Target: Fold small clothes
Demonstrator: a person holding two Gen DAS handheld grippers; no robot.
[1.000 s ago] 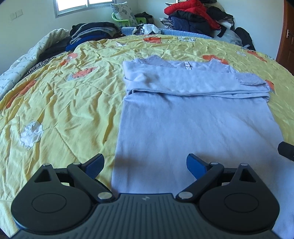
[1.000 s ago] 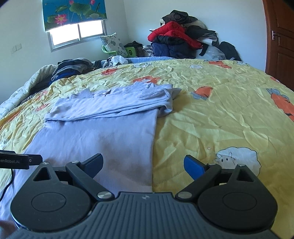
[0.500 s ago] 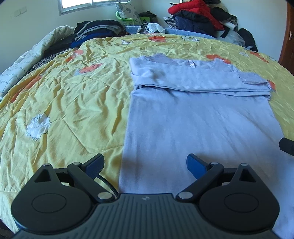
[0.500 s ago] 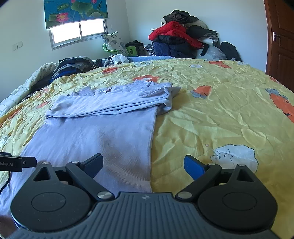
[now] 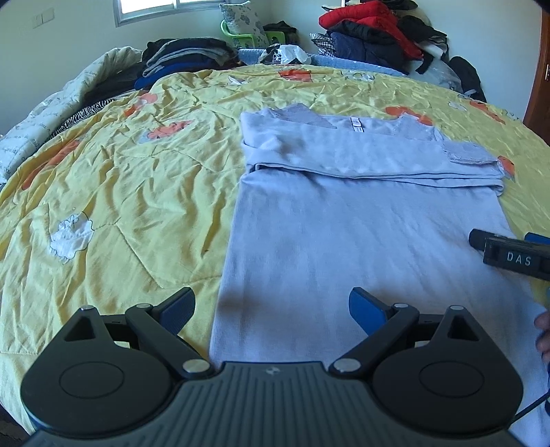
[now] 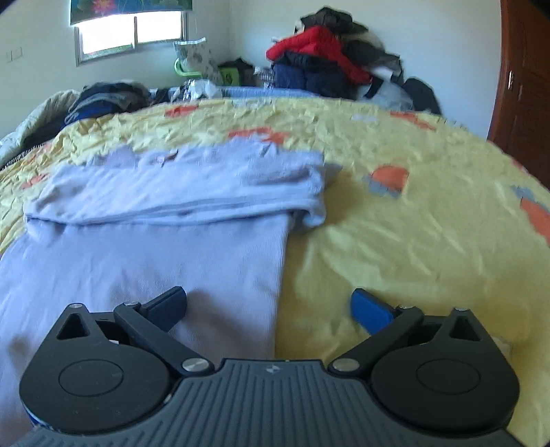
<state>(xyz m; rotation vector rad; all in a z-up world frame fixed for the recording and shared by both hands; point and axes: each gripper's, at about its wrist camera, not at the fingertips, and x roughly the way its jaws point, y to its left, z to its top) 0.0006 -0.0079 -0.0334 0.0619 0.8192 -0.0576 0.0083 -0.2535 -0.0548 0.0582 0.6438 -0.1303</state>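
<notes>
Lavender top (image 5: pixel 364 233) lies flat on the yellow quilt (image 5: pixel 130 192), roughly mid-bed. Its upper part is folded down into a thick band across the chest; neckline with a small white tag (image 5: pixel 356 124) on the far side of that band. Tag print too small to read.

Left gripper (image 5: pixel 271 311): jaws spread wide, nothing between the blue pads. It sits over the top's near-left edge, one finger over quilt, the other over fabric. No contact that I can confirm.

Right gripper (image 6: pixel 270 307): jaws opening, at their widest, nothing pinched. It straddles the top's near-right edge, left finger above fabric, right finger above quilt. Frame is motion-blurred. In the left wrist view it enters over the top's right edge, and its black side bar reads "DAS" in white letters (image 5: pixel 519 258); rest of the text is cut off. Part of a hand (image 5: pixel 543 335) shows just nearer than that bar.

Beyond the top, at the far side of the bed: pile with a red jacket (image 5: pixel 364 25), stack of dark folded clothes (image 5: pixel 185 58), green basket (image 5: pixel 247 34).
</notes>
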